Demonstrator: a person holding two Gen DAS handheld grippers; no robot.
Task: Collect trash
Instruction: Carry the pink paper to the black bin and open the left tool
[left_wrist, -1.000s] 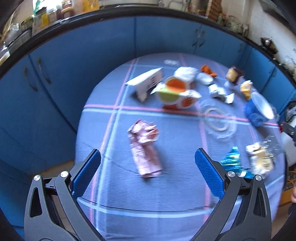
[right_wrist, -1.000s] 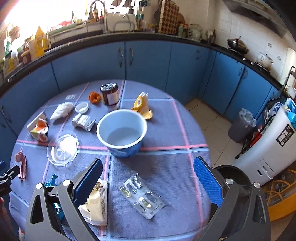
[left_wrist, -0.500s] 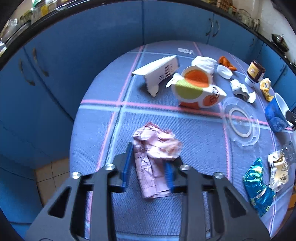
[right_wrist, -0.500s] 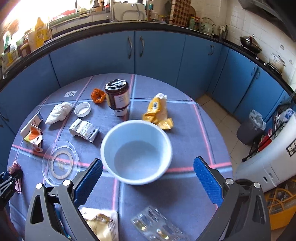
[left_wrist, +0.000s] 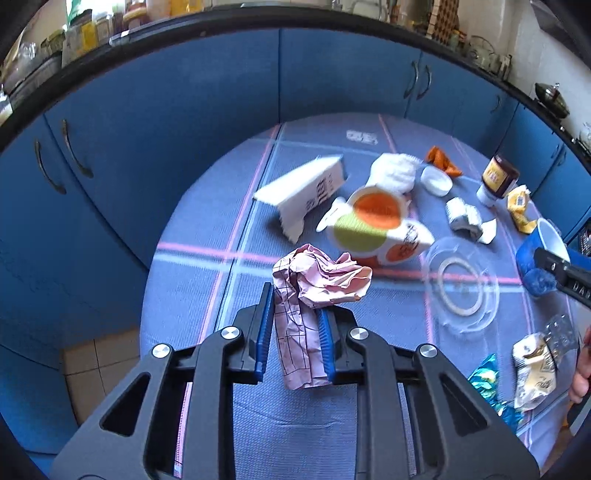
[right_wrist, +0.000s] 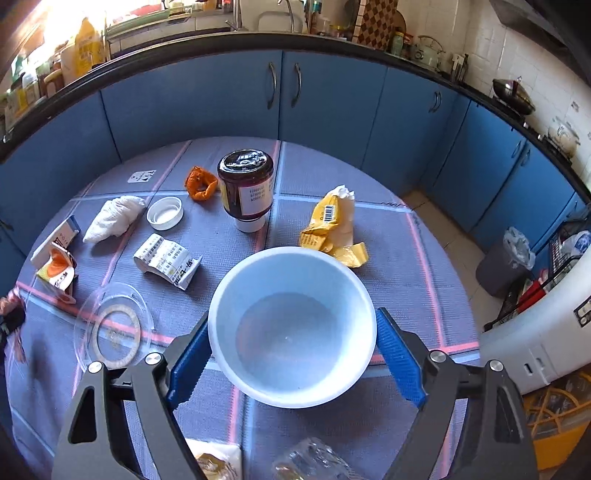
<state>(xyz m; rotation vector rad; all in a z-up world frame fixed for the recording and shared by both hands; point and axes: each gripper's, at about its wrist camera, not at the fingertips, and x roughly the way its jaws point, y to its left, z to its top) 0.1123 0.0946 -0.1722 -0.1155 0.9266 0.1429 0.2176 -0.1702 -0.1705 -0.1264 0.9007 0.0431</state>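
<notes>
My left gripper (left_wrist: 293, 325) is shut on a crumpled pink paper (left_wrist: 317, 284) and holds it above the round table with the blue cloth (left_wrist: 207, 206). My right gripper (right_wrist: 291, 343) has its blue pads on both sides of a blue bowl with a white inside (right_wrist: 291, 325); the jaws touch its wall. The bowl also shows at the right edge of the left wrist view (left_wrist: 535, 254). More trash lies on the table: a white carton (left_wrist: 306, 188), an orange-green carton (left_wrist: 373, 229), a yellow wrapper (right_wrist: 332, 225), a folded label (right_wrist: 168, 260).
A dark jar stands upside down (right_wrist: 245, 188) beside an orange scrap (right_wrist: 199, 182), a white cap (right_wrist: 165, 213) and a white tissue (right_wrist: 114, 218). A clear lid (right_wrist: 114, 328) lies left of the bowl. Blue cabinets (right_wrist: 221, 96) ring the table. A grey bin (right_wrist: 506, 262) stands on the floor.
My left gripper closed on the pink paper and lifted it off the cloth. My right gripper moved forward and closed around the bowl.
</notes>
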